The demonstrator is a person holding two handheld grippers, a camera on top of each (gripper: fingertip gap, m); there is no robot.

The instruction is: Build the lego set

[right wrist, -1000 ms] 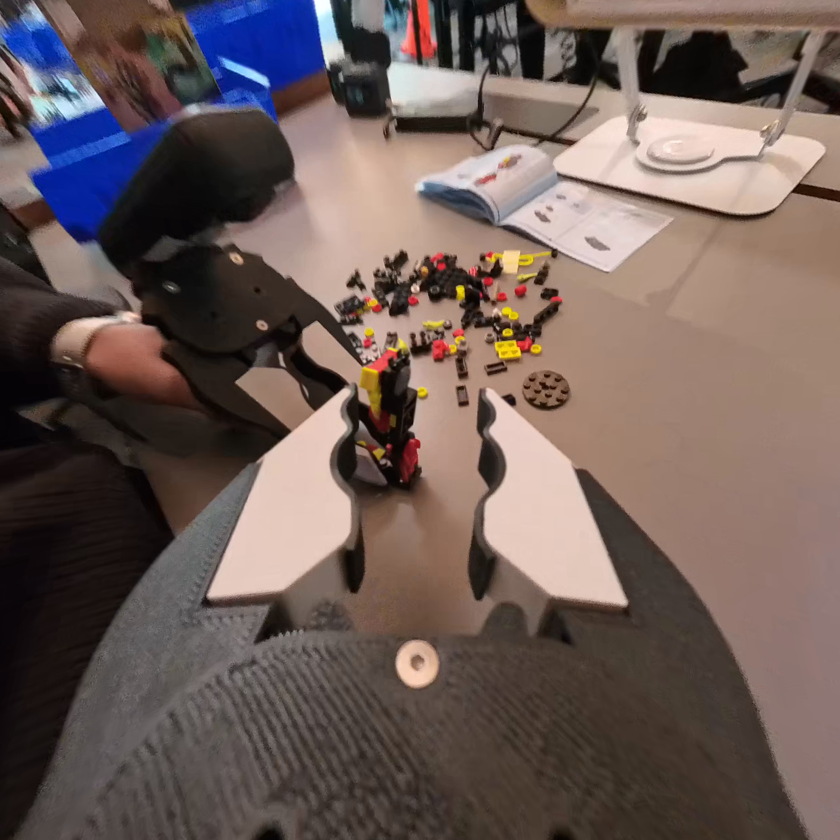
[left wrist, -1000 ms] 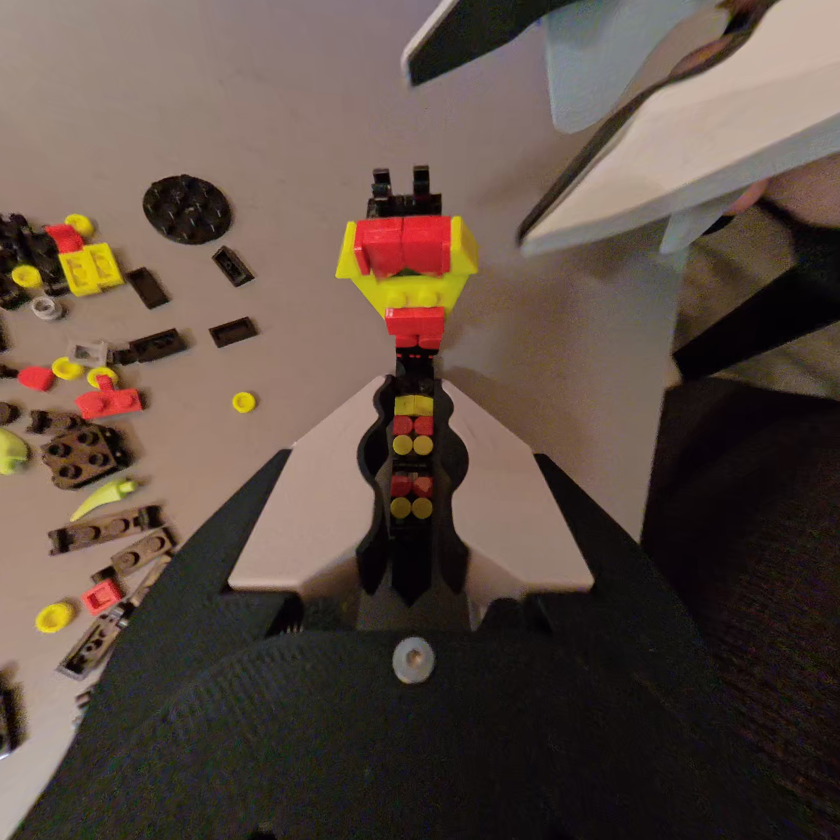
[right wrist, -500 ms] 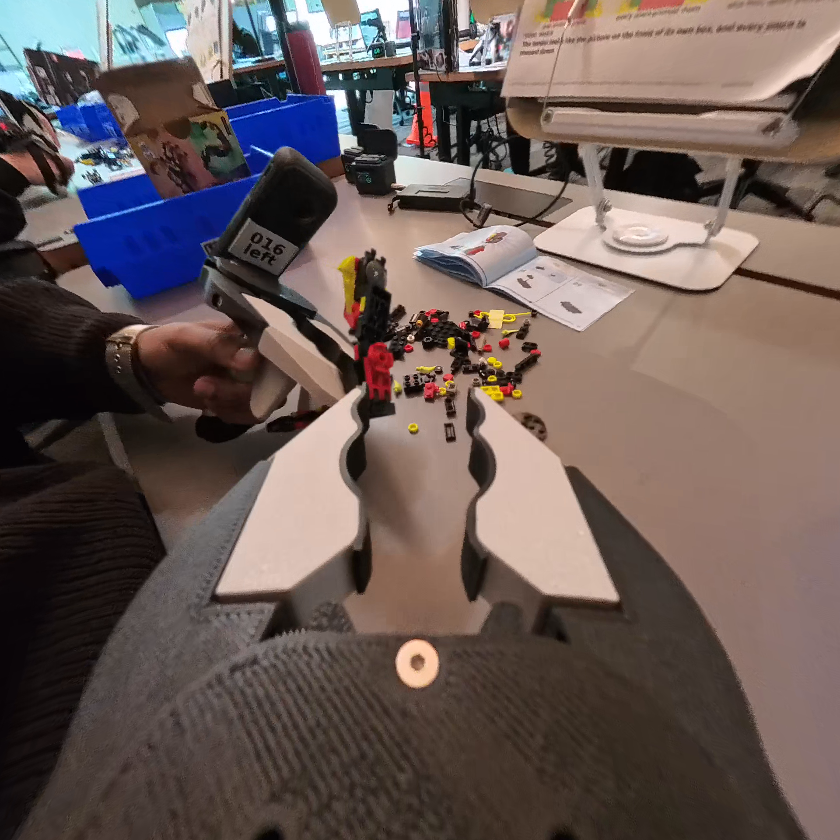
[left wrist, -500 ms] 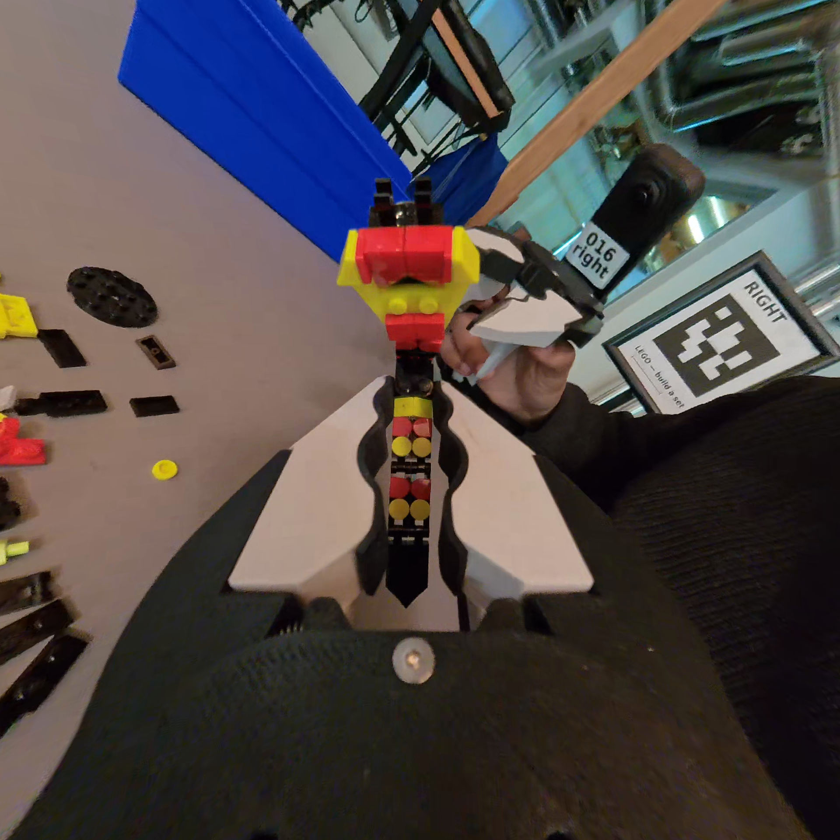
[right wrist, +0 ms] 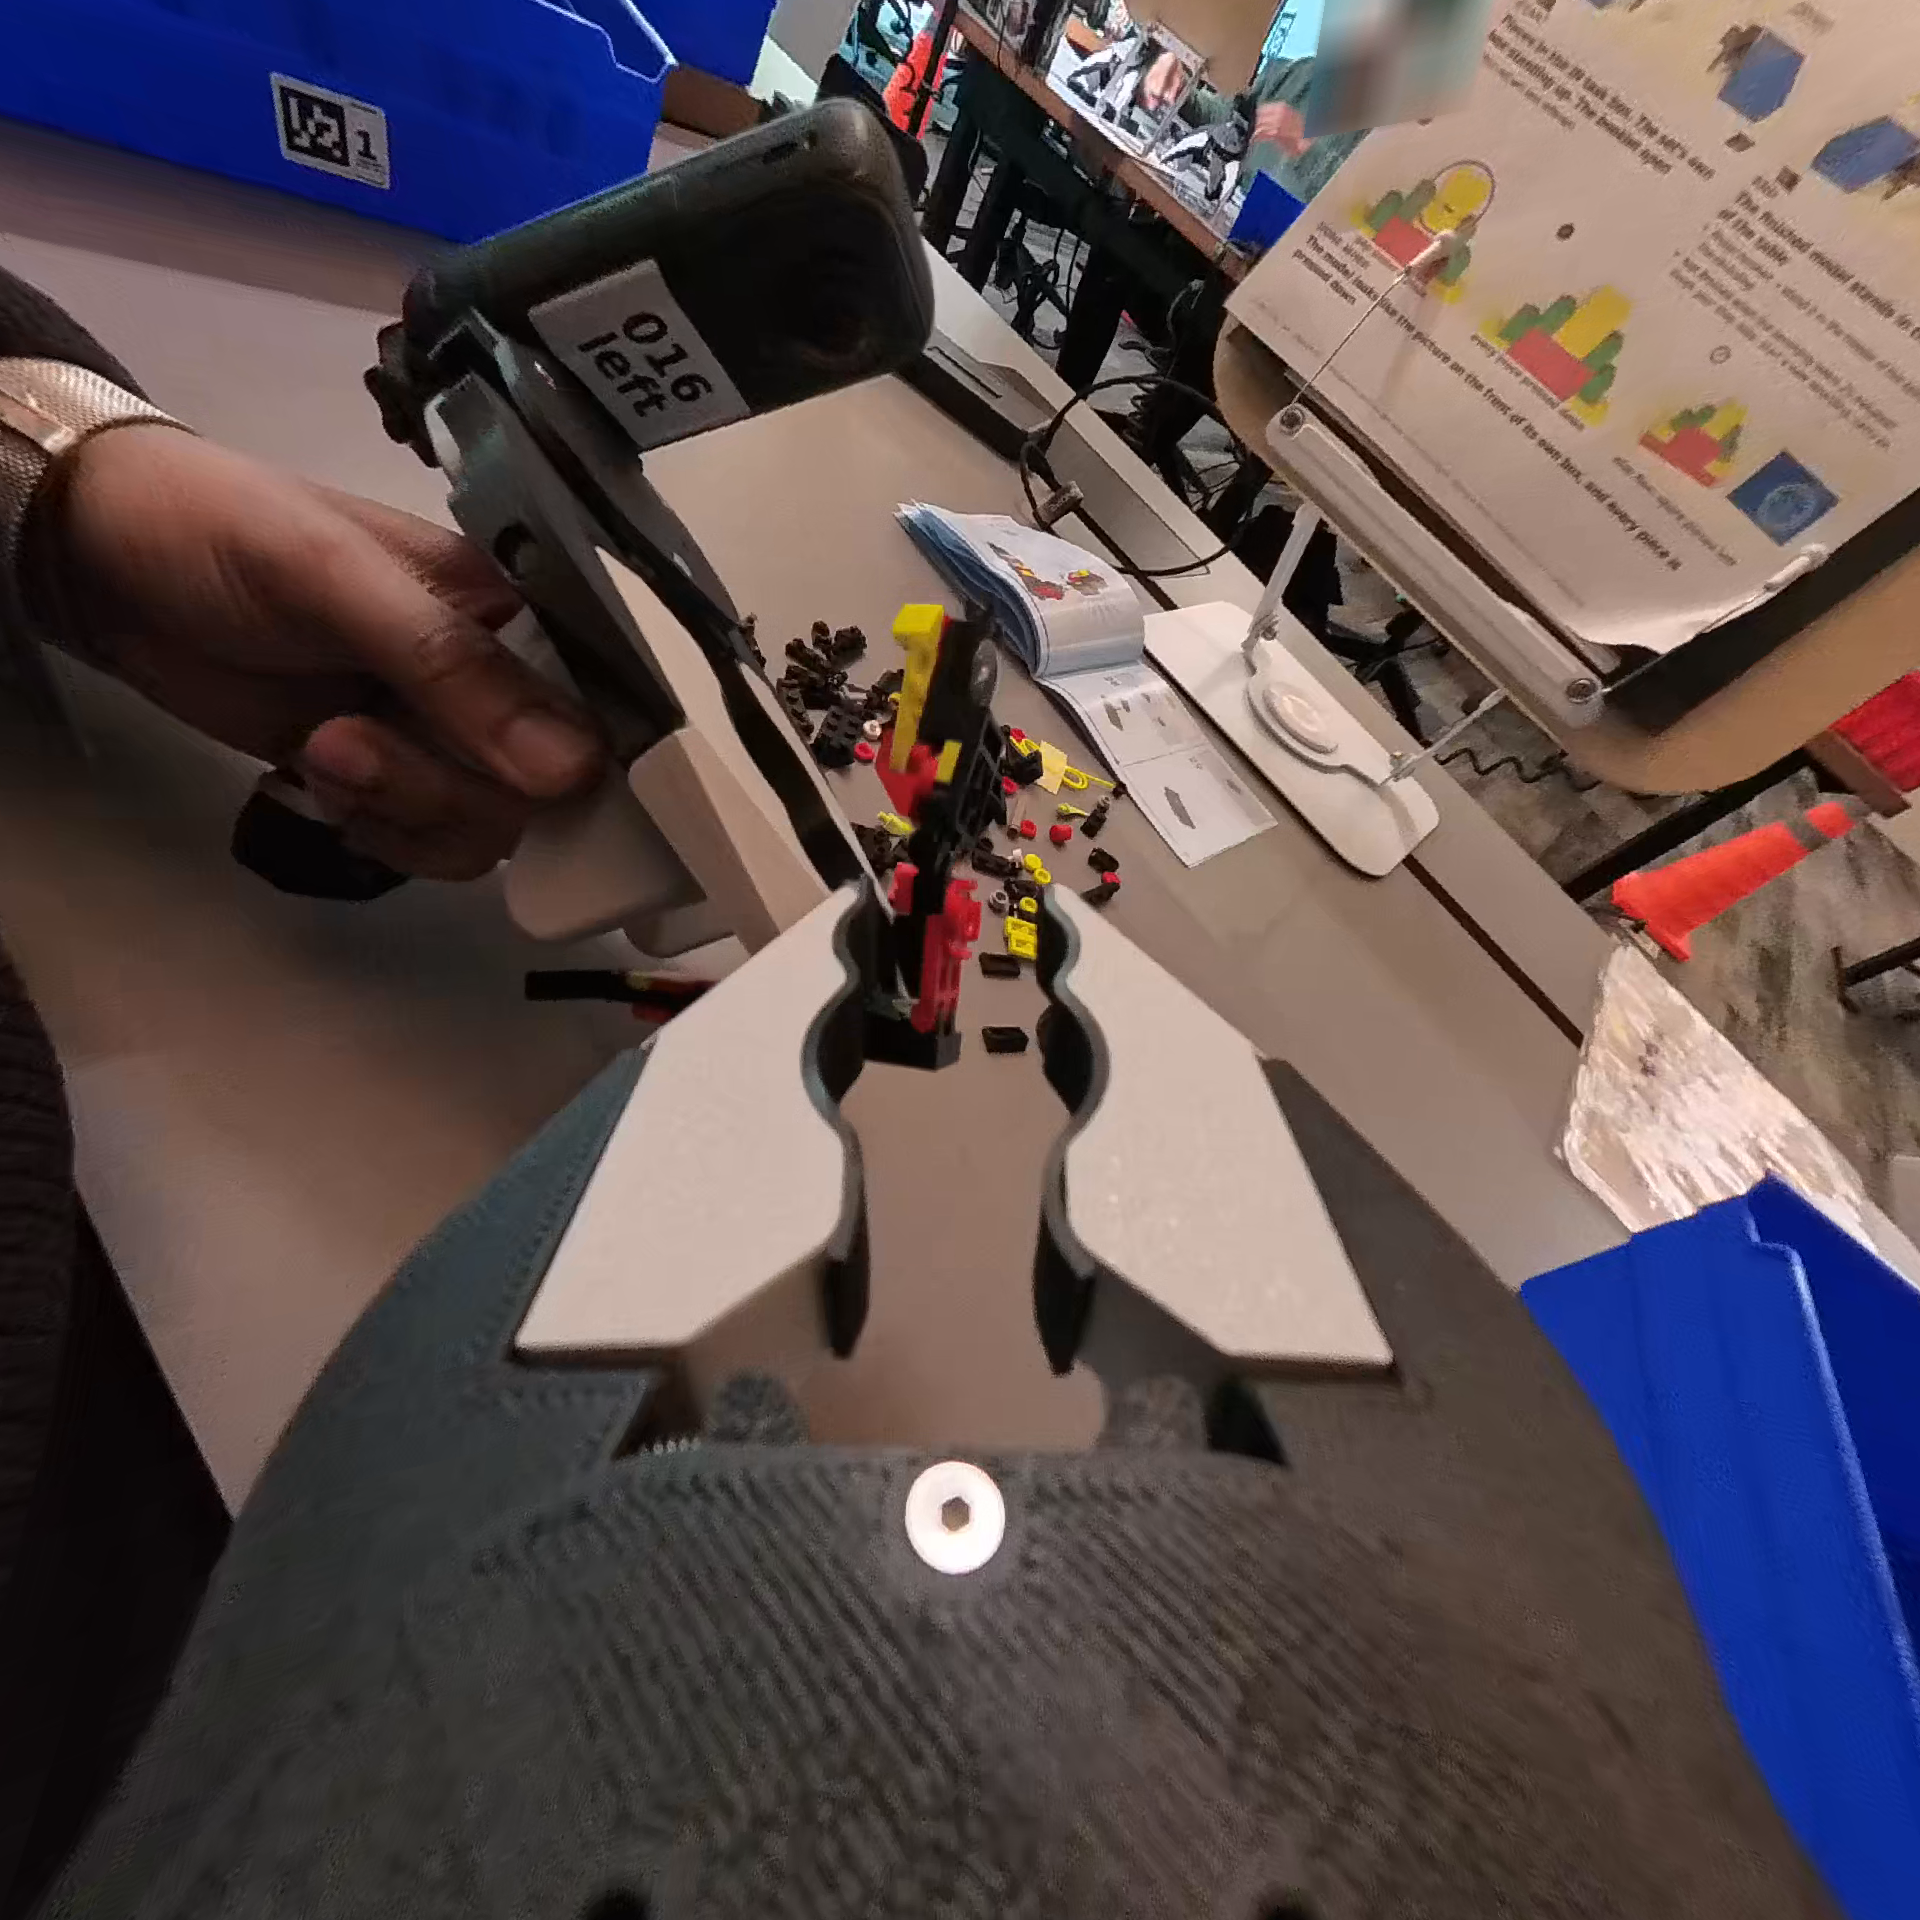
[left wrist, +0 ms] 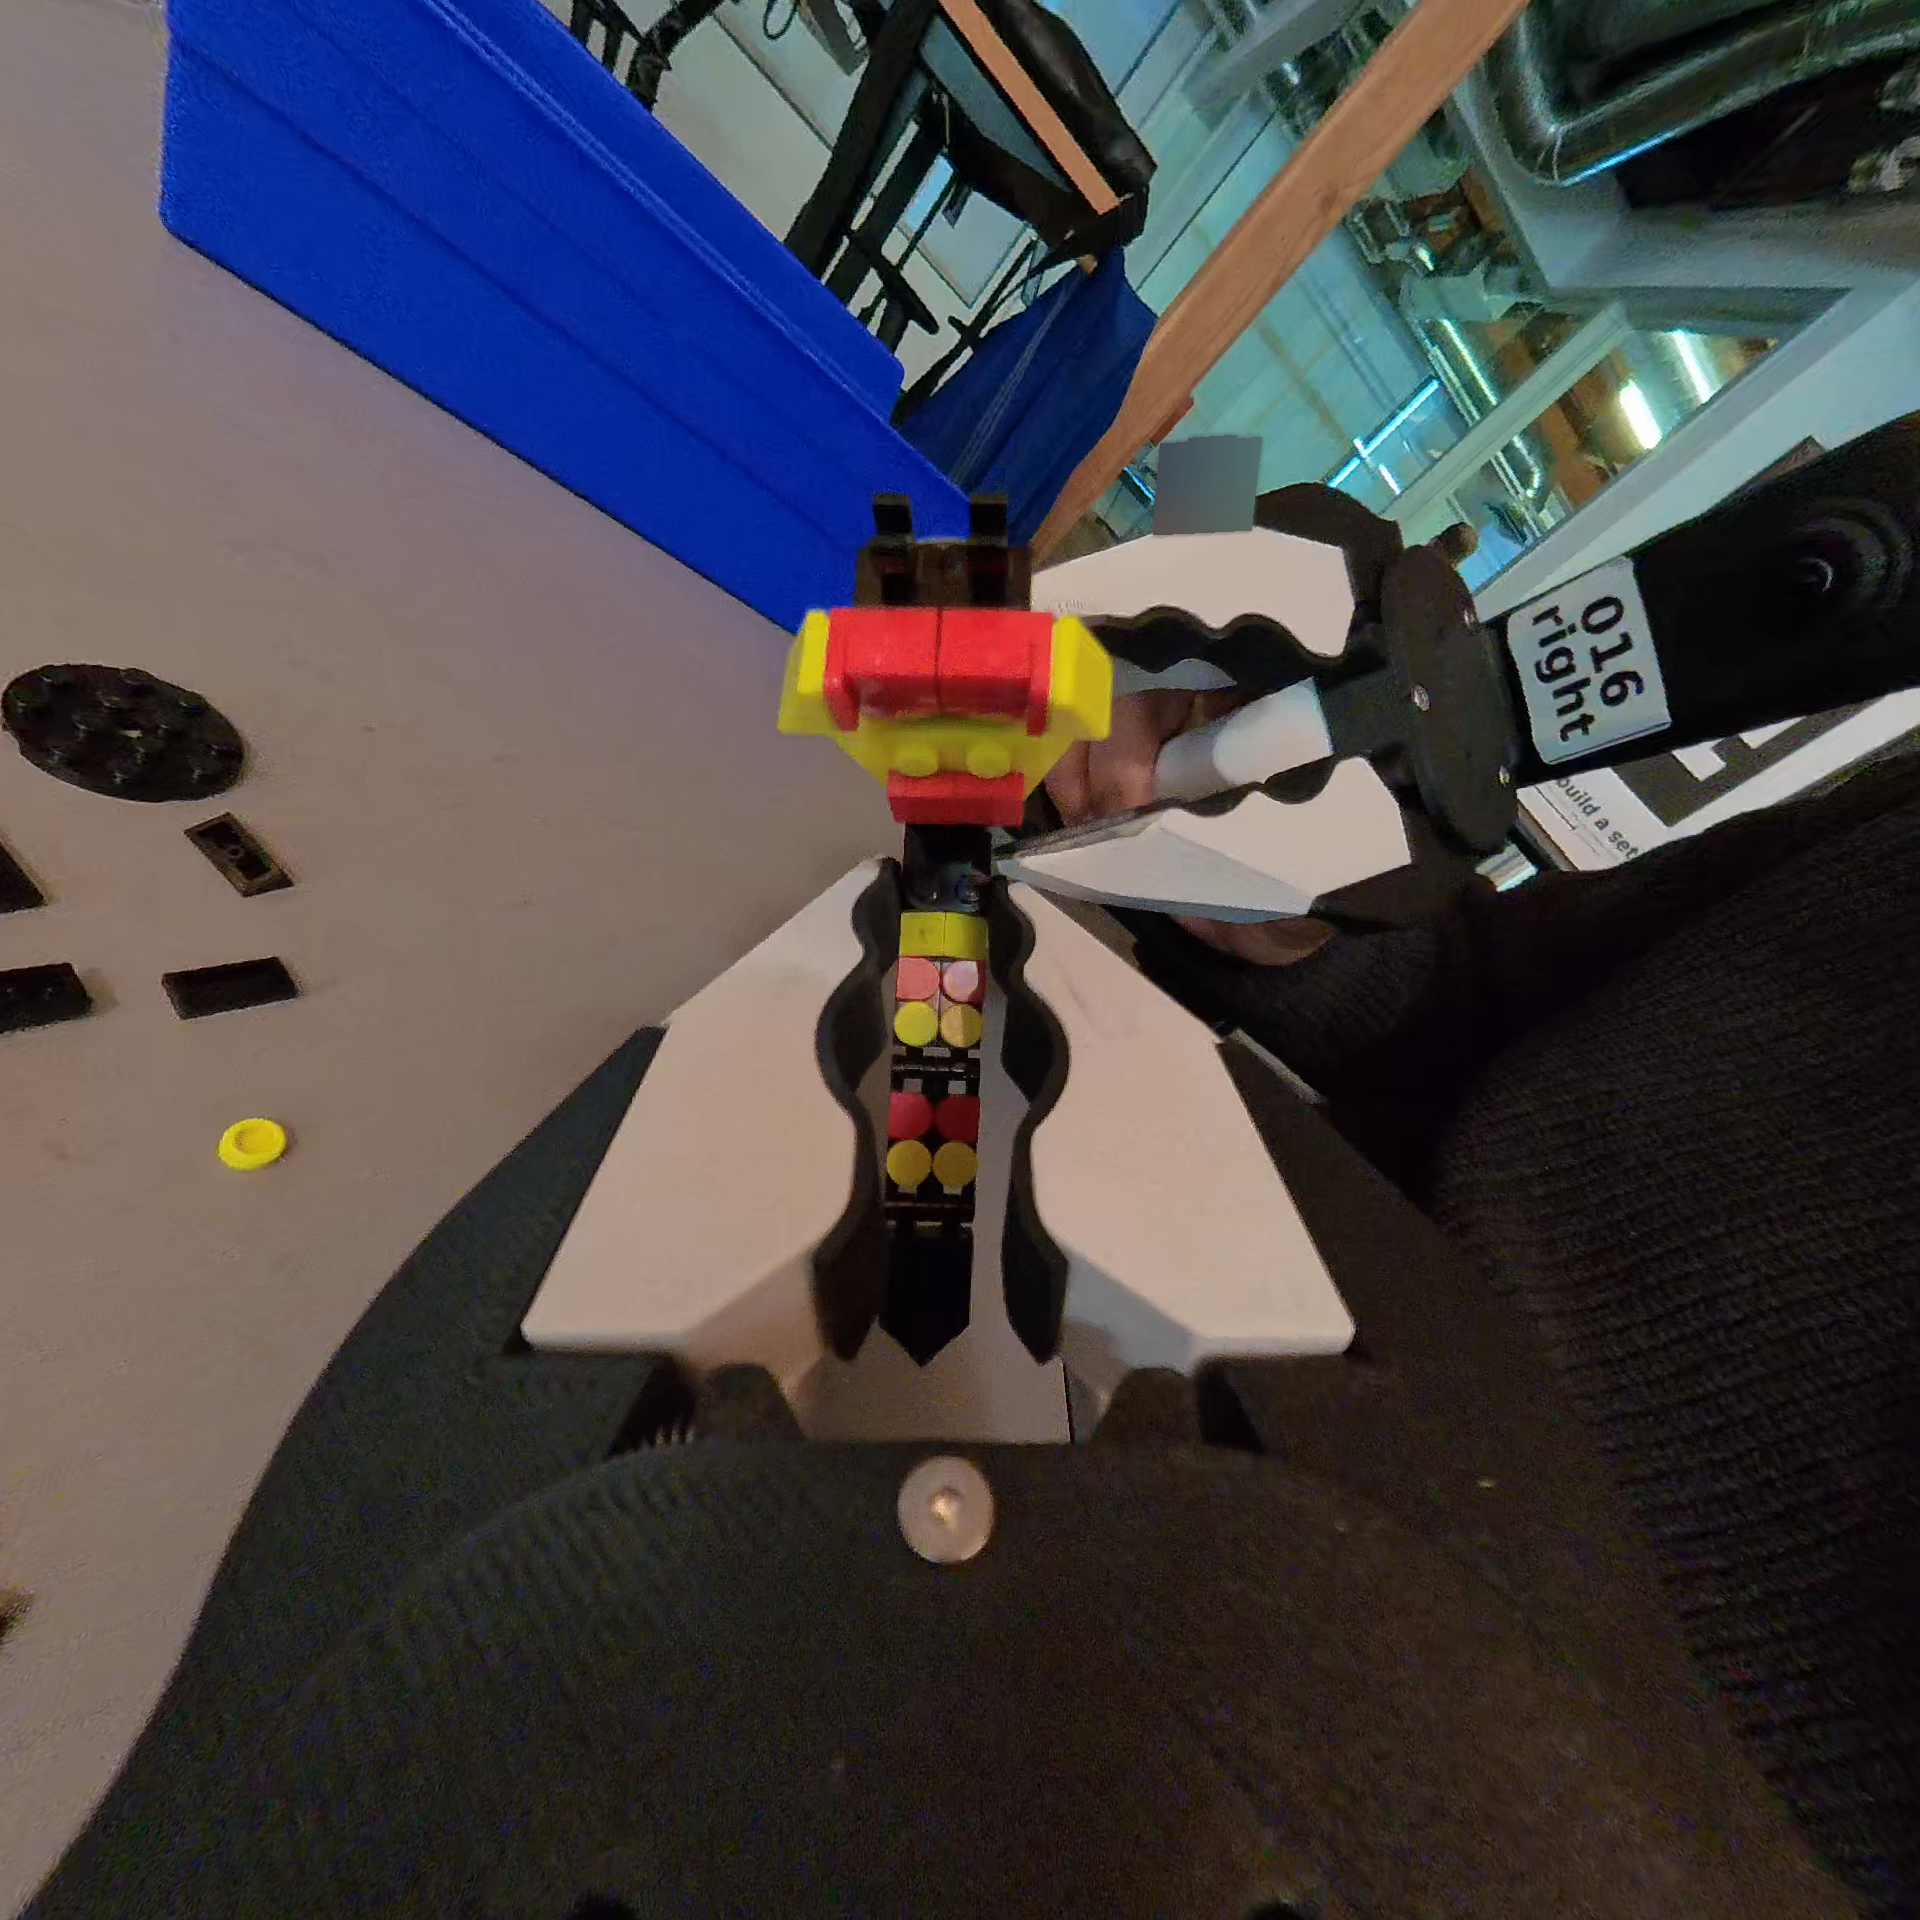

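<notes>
My left gripper (left wrist: 940,894) is shut on a black, red and yellow lego model (left wrist: 940,717) and holds it in the air above the table (left wrist: 416,727). The model's studded black body lies between the fingers and its red and yellow head sticks out past the tips. My right gripper (right wrist: 951,914) is open, and the model's end (right wrist: 935,966) lies between its fingers, close to the left one. In the left wrist view the right gripper (left wrist: 1070,748) comes in from the right, one fingertip at the model's black neck. In the right wrist view the left gripper (right wrist: 665,623) is held by a hand.
Loose pieces (right wrist: 935,748) lie on the table beside an open booklet (right wrist: 1060,613). A black round plate (left wrist: 120,732), small black plates (left wrist: 229,987) and a yellow stud (left wrist: 252,1143) lie at left. Blue bins (left wrist: 520,260) (right wrist: 1766,1455) and a paper stand (right wrist: 1299,727) border the table. My two grippers' fingertips are within a few centimetres of each other.
My left gripper has lifted the model off the table and tilted it up. My right gripper has moved in until its open fingers straddle the model.
</notes>
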